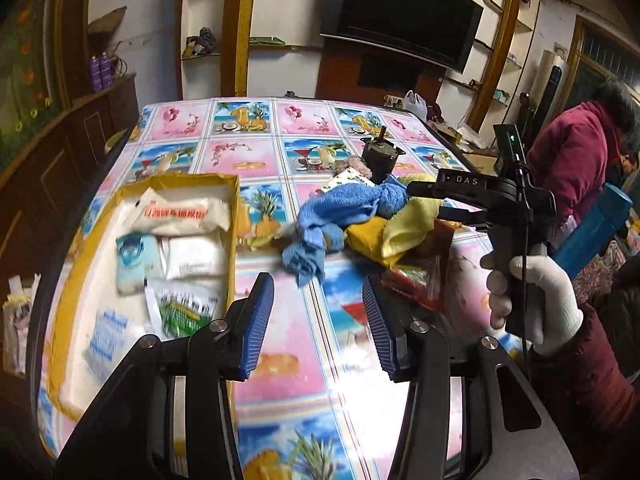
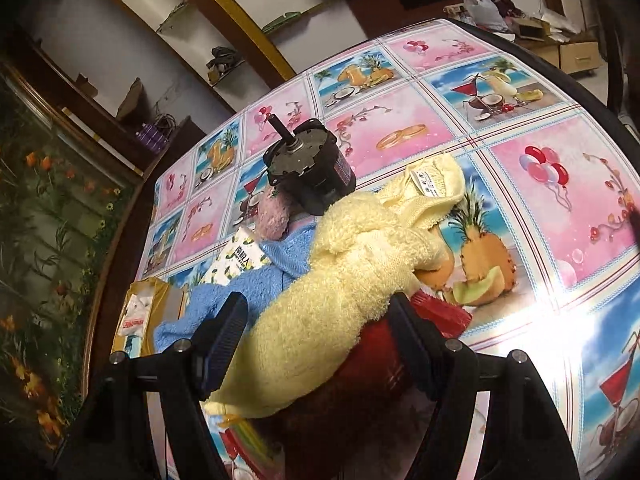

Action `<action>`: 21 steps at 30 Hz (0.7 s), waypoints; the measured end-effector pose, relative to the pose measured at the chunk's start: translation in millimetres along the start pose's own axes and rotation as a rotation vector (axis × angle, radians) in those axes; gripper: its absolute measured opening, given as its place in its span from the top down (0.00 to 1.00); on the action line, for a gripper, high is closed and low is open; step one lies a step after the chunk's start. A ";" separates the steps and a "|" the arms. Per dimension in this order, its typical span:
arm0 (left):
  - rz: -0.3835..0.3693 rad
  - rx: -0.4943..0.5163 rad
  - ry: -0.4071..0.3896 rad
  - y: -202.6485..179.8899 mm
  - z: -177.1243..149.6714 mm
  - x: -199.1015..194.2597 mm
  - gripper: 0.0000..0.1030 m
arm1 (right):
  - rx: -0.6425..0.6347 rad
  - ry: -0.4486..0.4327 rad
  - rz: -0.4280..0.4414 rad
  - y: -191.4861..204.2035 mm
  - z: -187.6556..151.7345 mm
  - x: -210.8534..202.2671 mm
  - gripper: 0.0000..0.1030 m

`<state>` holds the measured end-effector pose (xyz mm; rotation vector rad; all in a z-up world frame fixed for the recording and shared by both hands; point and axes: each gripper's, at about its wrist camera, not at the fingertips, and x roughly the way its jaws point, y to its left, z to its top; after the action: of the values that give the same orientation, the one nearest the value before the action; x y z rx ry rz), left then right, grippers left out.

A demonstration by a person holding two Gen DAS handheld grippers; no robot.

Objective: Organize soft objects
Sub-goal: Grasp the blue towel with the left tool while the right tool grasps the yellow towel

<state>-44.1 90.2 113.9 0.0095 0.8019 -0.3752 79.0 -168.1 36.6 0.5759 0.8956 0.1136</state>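
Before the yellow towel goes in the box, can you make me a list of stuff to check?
1. Right tool around the yellow towel: ok, the towel lies between its fingers; whether they squeeze it, cannot tell.
2. Left tool free: ok, open, nothing between its fingers.
3. Room in the yellow box: cannot tell, white packets cover much of the floor.
4. Towel free of the blue towel: not ok, they overlap in the pile.
5. Black motor clear of the towel: not ok, it stands right against the towel's far end.
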 end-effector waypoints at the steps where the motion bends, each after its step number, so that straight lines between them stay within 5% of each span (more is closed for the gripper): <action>1: 0.003 0.006 0.009 -1.4 4.5 6.0 0.55 | 0.005 0.002 0.022 -4.1 2.1 5.6 0.30; 2: -0.001 0.013 0.020 -3.2 9.3 13.3 0.55 | 0.013 0.005 0.054 -6.9 3.6 7.4 0.38; 4: -0.002 0.029 0.040 -7.9 15.7 26.3 0.55 | 0.013 0.016 0.109 -13.7 4.5 7.5 0.74; 7: 0.003 0.069 0.064 -18.4 29.0 51.1 0.55 | 0.015 0.022 0.162 -22.3 4.5 -1.0 0.83; 14: -0.010 0.267 0.104 -62.8 62.6 117.8 0.55 | -0.001 -0.063 0.166 -40.8 6.6 -32.5 0.86; 19: -0.019 0.427 0.148 -87.5 80.5 169.2 0.55 | 0.046 -0.025 0.234 -54.6 10.8 -22.4 0.81; 21: -0.038 0.498 0.171 -90.8 80.9 183.2 0.55 | 0.070 0.001 0.257 -57.1 12.2 -15.7 0.60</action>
<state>98.4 -66.1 53.7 0.4973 0.8605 -0.6087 70.4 -226.6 24.0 0.7553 0.8261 0.3156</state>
